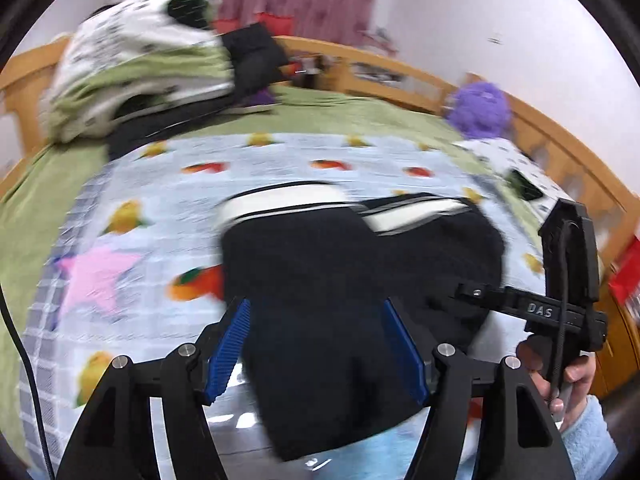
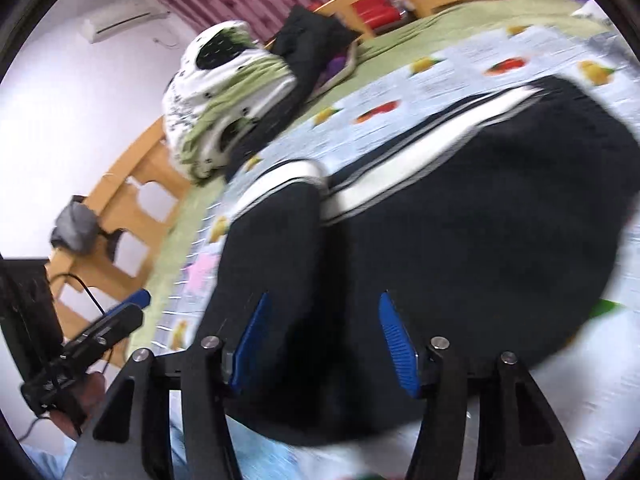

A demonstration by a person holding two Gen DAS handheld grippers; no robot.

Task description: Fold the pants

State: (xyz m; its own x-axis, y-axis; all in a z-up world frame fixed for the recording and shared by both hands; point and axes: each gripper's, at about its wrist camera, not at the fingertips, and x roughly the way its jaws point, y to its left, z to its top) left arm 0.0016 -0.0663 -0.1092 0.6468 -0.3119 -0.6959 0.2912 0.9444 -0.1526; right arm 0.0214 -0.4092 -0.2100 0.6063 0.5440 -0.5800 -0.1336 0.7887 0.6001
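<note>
the right gripper (image 2: 324, 340), black-armed with ribbed blue pads, is hovering with its jaws parted over the black pants with white side stripes (image 2: 460, 240), the pads clear of the cloth. the pants are lying bunched on a pale blue fruit-printed blanket (image 2: 460, 60) spread over a green sheet (image 2: 400, 36). a rolled white and green quilt (image 2: 224, 96) is sitting at the far end by the wooden bed frame (image 2: 132, 200). the left gripper (image 2: 120, 312) is showing at the left edge.
</note>
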